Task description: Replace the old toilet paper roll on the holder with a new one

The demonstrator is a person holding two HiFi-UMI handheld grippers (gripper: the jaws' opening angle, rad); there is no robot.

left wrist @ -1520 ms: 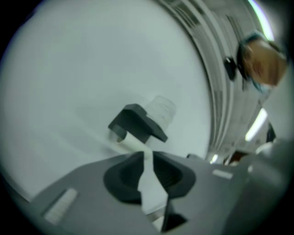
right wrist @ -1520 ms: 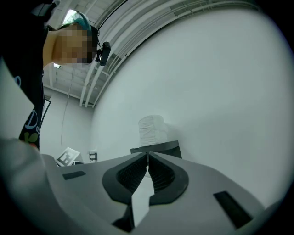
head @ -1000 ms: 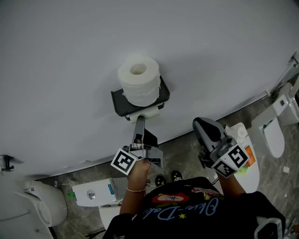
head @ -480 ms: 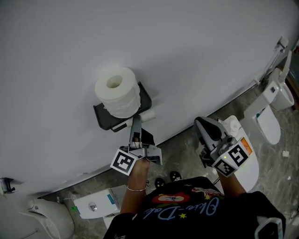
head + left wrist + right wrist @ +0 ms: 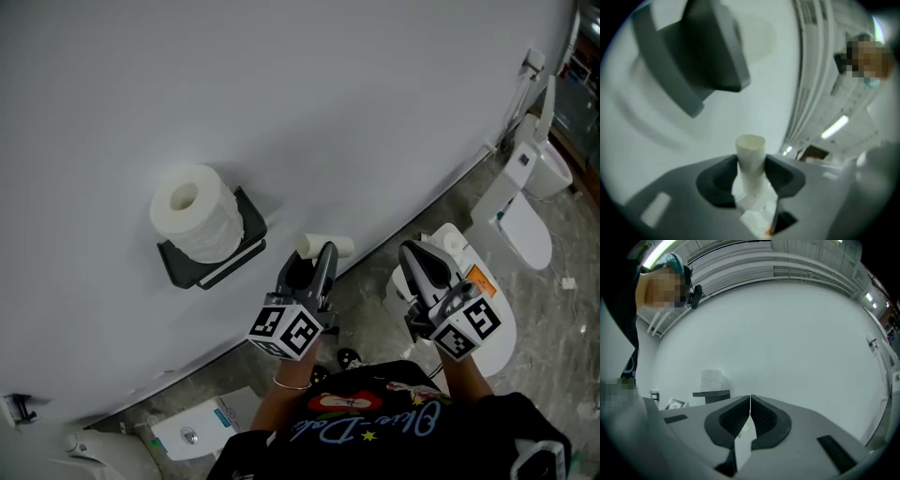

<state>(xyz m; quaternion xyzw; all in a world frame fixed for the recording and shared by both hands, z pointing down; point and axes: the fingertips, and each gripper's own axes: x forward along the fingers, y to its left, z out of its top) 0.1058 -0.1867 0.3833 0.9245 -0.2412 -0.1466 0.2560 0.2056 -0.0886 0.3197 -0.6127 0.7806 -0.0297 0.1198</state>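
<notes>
A full white toilet paper roll [image 5: 192, 223] stands upright on top of the dark grey wall holder [image 5: 214, 265]. My left gripper [image 5: 317, 264] is to the right of the holder, clear of it, and shut on an empty cardboard tube [image 5: 328, 246]. In the left gripper view the tube [image 5: 750, 157] stands between the pads of that gripper [image 5: 751, 172], with the holder [image 5: 710, 54] blurred above and to the left. My right gripper [image 5: 420, 268] hangs further right, shut with nothing in it. From the right gripper view, beyond that gripper [image 5: 750, 401], the roll [image 5: 711, 379] and holder [image 5: 711, 394] show far off to the left.
A plain white wall [image 5: 328, 112] fills the upper picture. One white toilet [image 5: 483, 323] stands under my right gripper, another [image 5: 525, 220] is further right, and a third [image 5: 98, 452] is at the bottom left. A grab bar [image 5: 542, 89] is mounted at the top right.
My left gripper closed on the cardboard tube under the holder, pulled it away to the right and rolled. The right gripper drifted a little and stayed shut.
</notes>
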